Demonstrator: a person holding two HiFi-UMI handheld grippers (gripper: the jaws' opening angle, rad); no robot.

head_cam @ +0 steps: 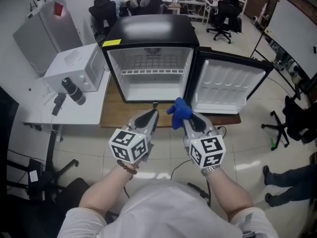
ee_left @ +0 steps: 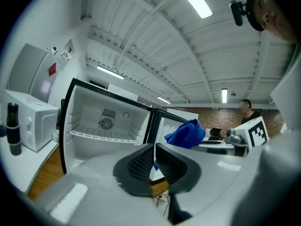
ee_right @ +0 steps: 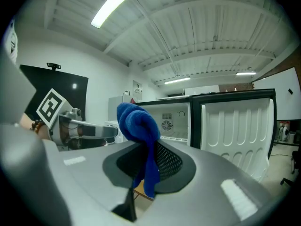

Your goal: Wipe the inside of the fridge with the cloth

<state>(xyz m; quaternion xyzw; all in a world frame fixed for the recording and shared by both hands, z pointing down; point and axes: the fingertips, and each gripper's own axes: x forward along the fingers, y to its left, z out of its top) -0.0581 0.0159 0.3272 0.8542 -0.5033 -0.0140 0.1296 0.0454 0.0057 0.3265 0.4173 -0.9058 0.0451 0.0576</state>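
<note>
A small black fridge stands on a wooden table with its door swung open to the right. Its white inside has one wire shelf and nothing on it. My right gripper is shut on a bunched blue cloth, held in the air in front of the fridge opening. In the right gripper view the cloth bulges above the jaws and a tail hangs below them. My left gripper hovers just left of it, shut with nothing between its jaws, as the left gripper view shows.
A white microwave and a black bottle sit on the white desk left of the fridge. The wooden table edge lies below the fridge. Office chairs and seated people are behind; someone's legs show at the lower right.
</note>
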